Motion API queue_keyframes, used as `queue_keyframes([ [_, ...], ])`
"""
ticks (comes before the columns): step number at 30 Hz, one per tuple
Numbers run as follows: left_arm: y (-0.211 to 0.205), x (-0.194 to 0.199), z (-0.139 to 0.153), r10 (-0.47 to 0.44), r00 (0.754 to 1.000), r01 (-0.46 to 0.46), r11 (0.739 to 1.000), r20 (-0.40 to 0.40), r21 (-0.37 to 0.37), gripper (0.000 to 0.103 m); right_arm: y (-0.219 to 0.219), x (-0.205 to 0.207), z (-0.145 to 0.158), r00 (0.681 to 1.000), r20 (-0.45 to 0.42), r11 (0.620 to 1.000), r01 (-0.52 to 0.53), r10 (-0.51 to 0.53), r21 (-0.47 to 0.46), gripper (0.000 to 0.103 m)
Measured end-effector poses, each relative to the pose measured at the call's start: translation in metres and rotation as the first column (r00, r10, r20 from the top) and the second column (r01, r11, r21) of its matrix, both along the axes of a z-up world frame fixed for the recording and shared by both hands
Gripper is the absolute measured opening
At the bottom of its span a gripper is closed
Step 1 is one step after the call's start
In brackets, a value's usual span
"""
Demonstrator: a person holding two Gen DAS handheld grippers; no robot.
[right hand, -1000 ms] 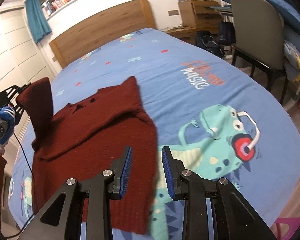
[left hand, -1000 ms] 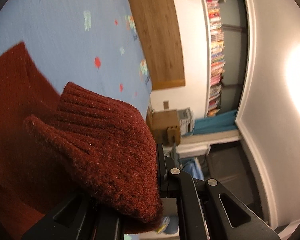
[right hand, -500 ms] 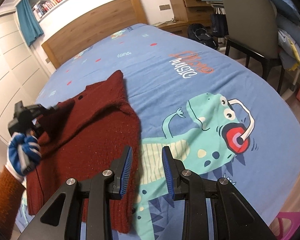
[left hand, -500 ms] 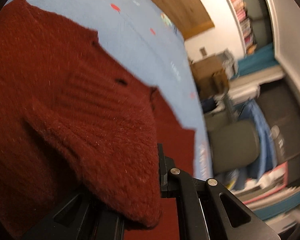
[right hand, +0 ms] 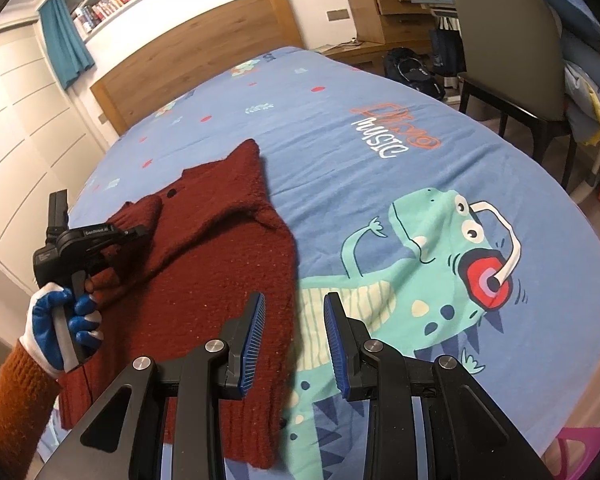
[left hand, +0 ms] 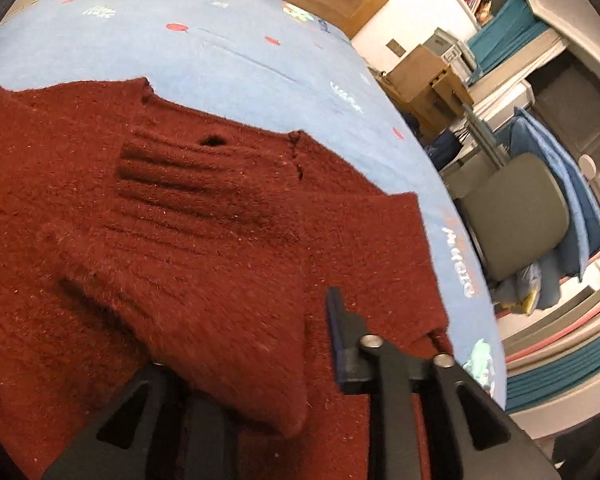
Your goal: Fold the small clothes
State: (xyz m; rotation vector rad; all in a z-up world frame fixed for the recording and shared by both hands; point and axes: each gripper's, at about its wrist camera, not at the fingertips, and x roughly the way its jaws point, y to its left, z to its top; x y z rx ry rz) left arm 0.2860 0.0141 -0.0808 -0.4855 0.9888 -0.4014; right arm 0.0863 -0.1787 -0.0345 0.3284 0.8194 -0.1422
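1. nearest the left wrist camera, the left gripper (left hand: pixel 284 344) has its jaws opening; the ribbed sleeve (left hand: pixel 204 264) of the dark red sweater (left hand: pixel 80 184) lies between them, draped over the left finger and apart from the right pad.
2. the sleeve lies folded across the sweater's body, its cuff pointing toward the neckline.
3. the right gripper (right hand: pixel 294 334) hovers with its blue pads spread a little and nothing between them, just above the sweater's near right edge.
4. in the right wrist view the sweater (right hand: pixel 220 272) lies flat on the bed, to the left of both pads and of the green dinosaur print (right hand: pixel 432 264).
5. a gloved hand (right hand: pixel 62 322) in white and blue, with an orange knit sleeve behind it, holds the left gripper's handle at the sweater's left side.
6. the left gripper's left finger is hidden under the knit, and the left view is blurred.
7. the sweater's near hem is cut off by the right gripper's frame.
8. the blue bedsheet (right hand: pixel 380 92) has small red dots and lettering.
9. farther off stand a wooden headboard (right hand: pixel 196 52), a grey chair (right hand: pixel 504 36), a wooden drawer unit, a bookshelf and teal curtains.
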Motion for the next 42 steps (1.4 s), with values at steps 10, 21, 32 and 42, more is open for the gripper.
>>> queue_keyframes([
  [10, 0.042, 0.020, 0.009, 0.183, 0.982, -0.186, 0.973, -0.035, -0.139, 0.037, -0.003, -0.004, 0.004, 1.000, 0.008, 1.000, 0.001, -0.001, -0.002, 0.032],
  [21, -0.025, 0.027, 0.039, 0.009, 0.999, -0.001, 0.988, 0.047, -0.157, 0.037, -0.012, -0.007, -0.003, 1.000, 0.000, 1.000, 0.019, -0.019, 0.005, 0.032],
  [32, -0.029, 0.024, 0.026, 0.001, 0.998, -0.002, 1.000, 0.068, 0.011, 0.037, -0.006, -0.003, -0.002, 1.000, 0.000, 1.000, 0.001, -0.001, -0.001, 0.032],
  [42, -0.059, 0.002, -0.009, -0.117, 0.993, 0.117, 0.993, 0.001, -0.030, 0.037, 0.007, 0.006, 0.001, 1.000, -0.001, 1.000, -0.027, 0.027, -0.013, 0.032],
])
